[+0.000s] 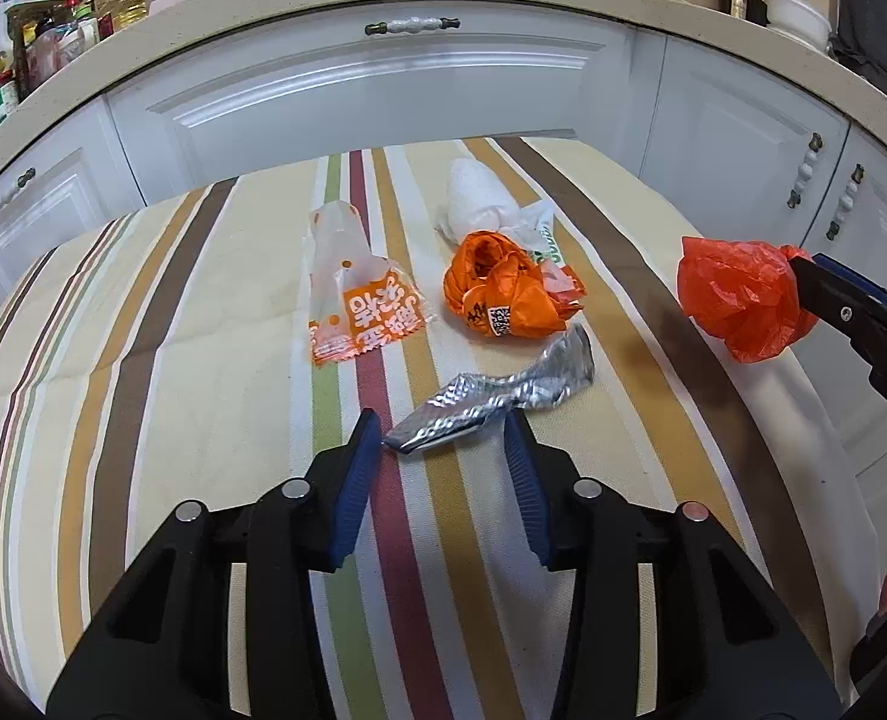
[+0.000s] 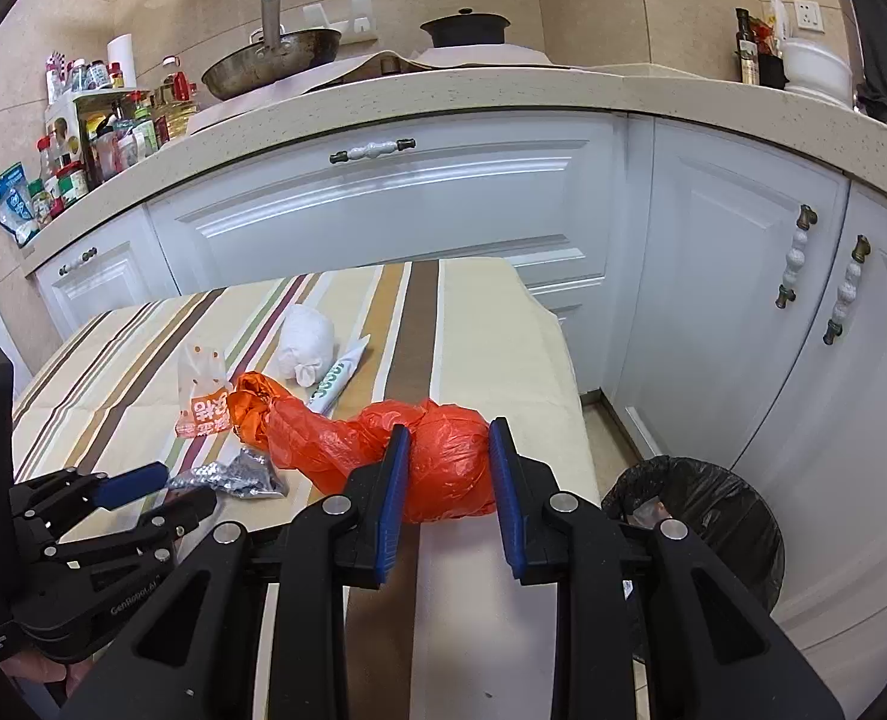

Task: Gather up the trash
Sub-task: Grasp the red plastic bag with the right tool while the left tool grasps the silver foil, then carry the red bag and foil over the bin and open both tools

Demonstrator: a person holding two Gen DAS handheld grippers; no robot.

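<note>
White kitchen cabinets back a striped tablecloth. From left: a printed wrapper, a crumpled orange bag, a white bundle beyond. The left gripper stands part open around a foil wrapper, pads not pressing. The right gripper clamps a red plastic bag; the black-lined bin waits on the floor right.
</note>
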